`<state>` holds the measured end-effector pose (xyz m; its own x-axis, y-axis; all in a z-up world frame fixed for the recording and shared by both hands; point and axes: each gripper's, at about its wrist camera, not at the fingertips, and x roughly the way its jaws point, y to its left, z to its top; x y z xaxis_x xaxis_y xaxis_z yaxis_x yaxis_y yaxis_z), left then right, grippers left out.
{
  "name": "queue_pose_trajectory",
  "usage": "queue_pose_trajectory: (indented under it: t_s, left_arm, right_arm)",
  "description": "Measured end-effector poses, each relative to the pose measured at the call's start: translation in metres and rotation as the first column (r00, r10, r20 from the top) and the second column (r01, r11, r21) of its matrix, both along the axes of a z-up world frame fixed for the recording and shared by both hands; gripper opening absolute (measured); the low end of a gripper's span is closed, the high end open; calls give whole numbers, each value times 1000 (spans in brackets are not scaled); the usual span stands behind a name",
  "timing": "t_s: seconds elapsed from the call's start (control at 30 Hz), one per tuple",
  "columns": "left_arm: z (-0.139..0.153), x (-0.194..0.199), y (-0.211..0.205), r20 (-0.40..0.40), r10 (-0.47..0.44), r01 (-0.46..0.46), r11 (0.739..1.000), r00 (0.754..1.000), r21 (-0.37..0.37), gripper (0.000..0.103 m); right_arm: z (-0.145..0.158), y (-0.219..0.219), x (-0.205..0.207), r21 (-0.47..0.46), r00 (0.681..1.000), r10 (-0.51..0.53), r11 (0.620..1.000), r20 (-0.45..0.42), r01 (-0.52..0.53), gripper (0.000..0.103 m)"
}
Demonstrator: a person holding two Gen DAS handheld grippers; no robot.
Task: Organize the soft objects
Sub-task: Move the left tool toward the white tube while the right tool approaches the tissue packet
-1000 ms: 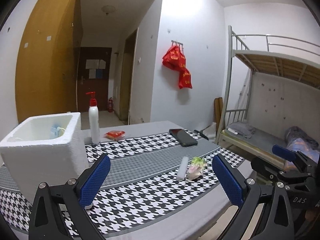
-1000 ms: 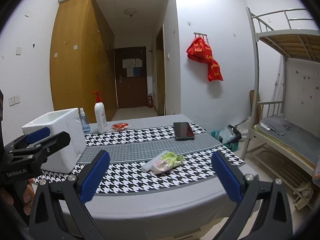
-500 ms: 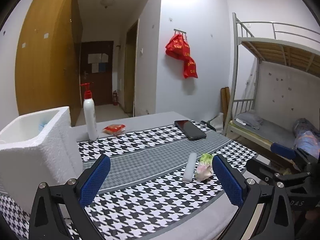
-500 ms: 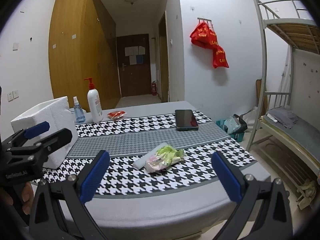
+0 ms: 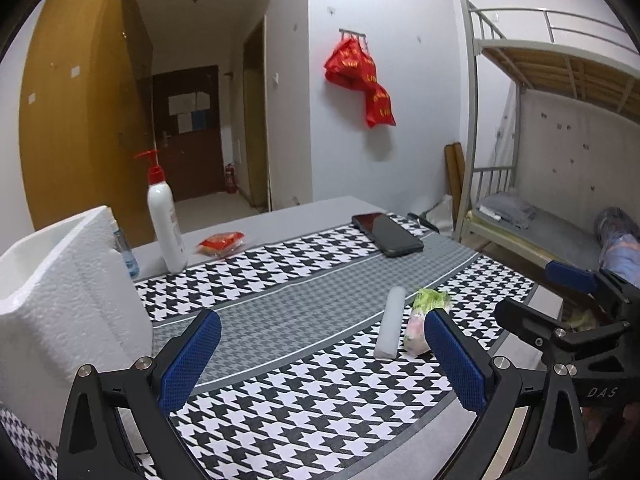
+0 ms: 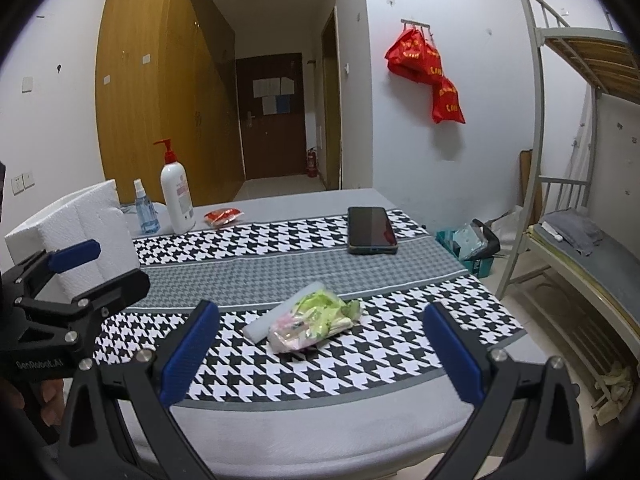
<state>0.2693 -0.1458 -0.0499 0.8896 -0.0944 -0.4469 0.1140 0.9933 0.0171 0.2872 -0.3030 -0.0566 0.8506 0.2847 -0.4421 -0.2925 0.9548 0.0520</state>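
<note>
Crinkly green-and-pink plastic packet (image 6: 310, 326) is seen lying on the houndstooth tablecloth (image 6: 360, 364), touching a white foam stick (image 6: 280, 314). Both the left gripper (image 5: 320, 360) and right gripper (image 6: 320, 354) are held wide and empty, so the stick could be caught along with the slippery packet.

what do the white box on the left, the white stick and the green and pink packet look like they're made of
White open-topped box: likely expanded polystyrene foam, matte, with a pebbly bead texture on thick walls.
White rounded stick: probably soft foam, matte and faintly translucent; hard to be sure.
Green and pink crinkled packet: thin glossy plastic film, wrinkled and catching highlights, clear in parts.
</note>
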Motion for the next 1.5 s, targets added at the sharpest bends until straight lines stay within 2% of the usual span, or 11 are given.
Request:
queue_pose_trajectory:
  t_s: [0.2, 0.33, 0.5, 0.7, 0.9, 1.0, 1.33, 1.5]
  left_arm:
    - [-4, 13, 0, -31, 9, -10, 1000, 999, -11, 102]
    - [-6, 24, -3, -60, -14, 14, 1000, 998, 11, 102]
    - [-14, 37, -2, -105, -48, 48, 999, 993, -4, 102]
    - [-26, 54, -5, -172, -101, 103, 995, 980, 1, 96]
    - [-27, 48, 2, -146, -85, 90, 996, 986, 26, 96]
    - [-26, 45, 7, -149, -75, 78, 997, 986, 12, 96]
    - [-24, 42, 13, -139, -70, 71, 998, 988, 0, 96]
    - [-25, 46, 10, -153, -80, 80, 997, 985, -6, 96]
  right_arm:
    - [-9, 1, 13, -2, 1000, 2, 1000, -30, -2, 102]
    - [-15, 2, 21, -5, 999, 1, 1000, -49, -2, 102]
    - [-21, 2, 29, -11, 998, -6, 1000, -67, 5, 102]
    - [-27, -3, 41, -25, 995, -28, 999, -91, 26, 102]
    - [-37, 7, 52, -31, 991, 11, 999, -132, -15, 102]
    - [-43, 13, 60, -8, 986, 42, 999, -164, -44, 102]
    - [-54, 25, 76, -21, 977, 40, 999, -208, -45, 102]
    - [-59, 30, 81, -75, 975, 14, 997, -223, -32, 102]
